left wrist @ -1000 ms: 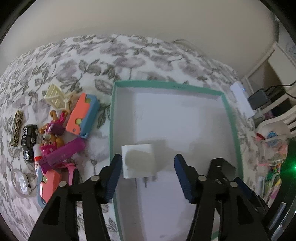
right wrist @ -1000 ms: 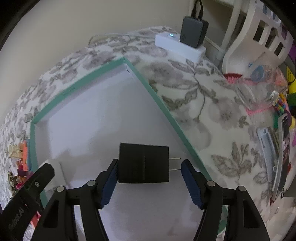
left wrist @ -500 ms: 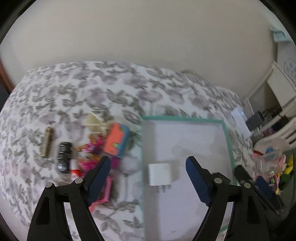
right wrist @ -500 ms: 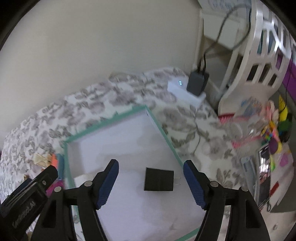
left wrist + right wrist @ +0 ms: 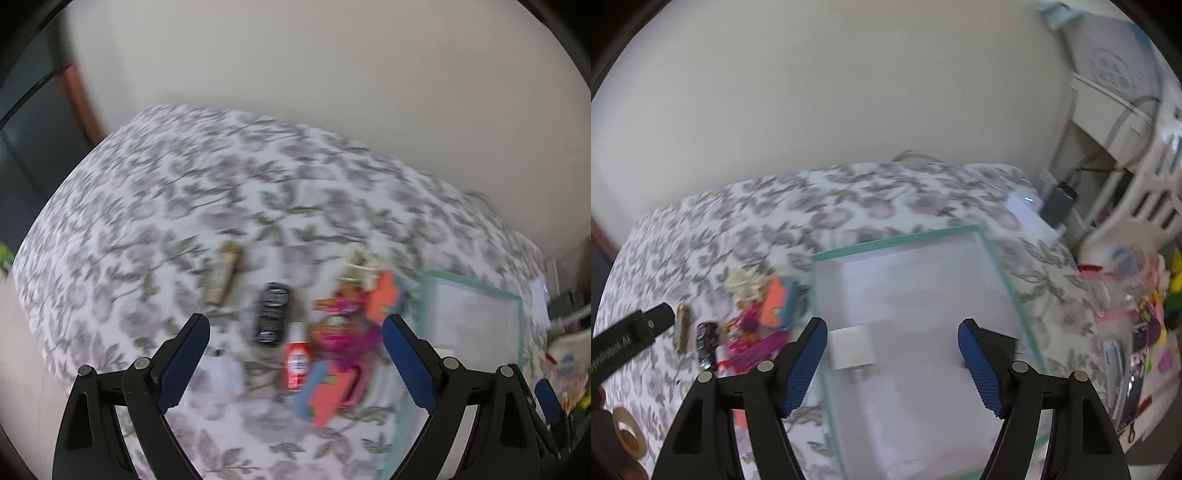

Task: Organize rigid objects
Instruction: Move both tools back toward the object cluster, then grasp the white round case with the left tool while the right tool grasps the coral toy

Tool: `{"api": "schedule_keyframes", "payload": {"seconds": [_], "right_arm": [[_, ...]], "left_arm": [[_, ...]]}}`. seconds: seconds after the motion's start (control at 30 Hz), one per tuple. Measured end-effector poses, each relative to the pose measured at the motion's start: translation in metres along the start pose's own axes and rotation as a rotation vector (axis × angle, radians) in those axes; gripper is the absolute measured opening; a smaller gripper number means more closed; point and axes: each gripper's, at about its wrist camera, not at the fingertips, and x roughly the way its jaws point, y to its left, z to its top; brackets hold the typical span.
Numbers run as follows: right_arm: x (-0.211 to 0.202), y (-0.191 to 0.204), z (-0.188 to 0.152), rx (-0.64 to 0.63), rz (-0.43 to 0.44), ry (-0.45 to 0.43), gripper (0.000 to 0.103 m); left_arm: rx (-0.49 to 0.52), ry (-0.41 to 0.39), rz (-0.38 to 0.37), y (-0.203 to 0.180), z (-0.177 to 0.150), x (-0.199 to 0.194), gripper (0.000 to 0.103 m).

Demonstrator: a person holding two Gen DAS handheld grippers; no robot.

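A teal-rimmed white tray (image 5: 897,238) lies on the floral bedspread; it also shows at the right in the left wrist view (image 5: 476,282). A white charger (image 5: 853,349) lies inside it near the left wall. A black charger is mostly hidden behind my right finger. A pile of small toys (image 5: 347,328) lies left of the tray, with a black toy car (image 5: 272,319), a red-capped tube (image 5: 295,360) and a brass bar (image 5: 223,277). My left gripper (image 5: 295,360) is open and empty above the pile. My right gripper (image 5: 892,365) is open and empty above the tray.
A white power strip with a dark adapter (image 5: 1039,210) sits at the bed's far right corner. A clear bag of colourful items (image 5: 1130,295) lies to the right. Tape rolls (image 5: 626,434) lie at the lower left. A wall stands behind the bed.
Both grippers have risen away from the tray, leaving the two chargers inside it. The left gripper has swung left over the toy pile. Both views are blurred by motion.
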Motion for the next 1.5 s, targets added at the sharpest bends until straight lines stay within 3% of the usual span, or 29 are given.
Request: {"api": "schedule_keyframes", "payload": {"seconds": [0.07,0.3,0.4,0.47,0.63,0.83,1.3,1.5], "right_arm": [[0.0,0.013,-0.003,-0.017,0.017,0.002,0.089],[0.003,0.044,-0.009,-0.051,0.037,0.024,0.089],[0.003,0.061,-0.011,-0.083,0.049,0.03,0.091],[0.003,0.07,-0.011,-0.102,0.06,0.03,0.103],[0.006,0.094,-0.012,-0.148,0.093,0.03,0.103],[0.027,0.109,-0.018,-0.142,0.113,0.076,0.103],[0.073,0.136,-0.046,-0.146,0.173,0.238,0.103],[0.081,0.139,-0.055,-0.146,0.166,0.259,0.103]], "left_arm": [[-0.046,0.0,0.025,0.021,0.001,0.0,0.095],[-0.153,-0.015,0.114,0.08,-0.004,-0.004,0.095],[-0.186,-0.004,0.116,0.098,-0.005,-0.001,0.095],[-0.211,0.009,0.114,0.109,-0.006,0.003,0.095],[-0.284,0.033,0.092,0.133,-0.007,0.013,0.103],[-0.308,0.04,0.09,0.143,-0.007,0.019,0.103],[-0.242,0.213,0.068,0.126,-0.022,0.065,0.103],[-0.235,0.273,0.04,0.116,-0.029,0.08,0.103]]}}
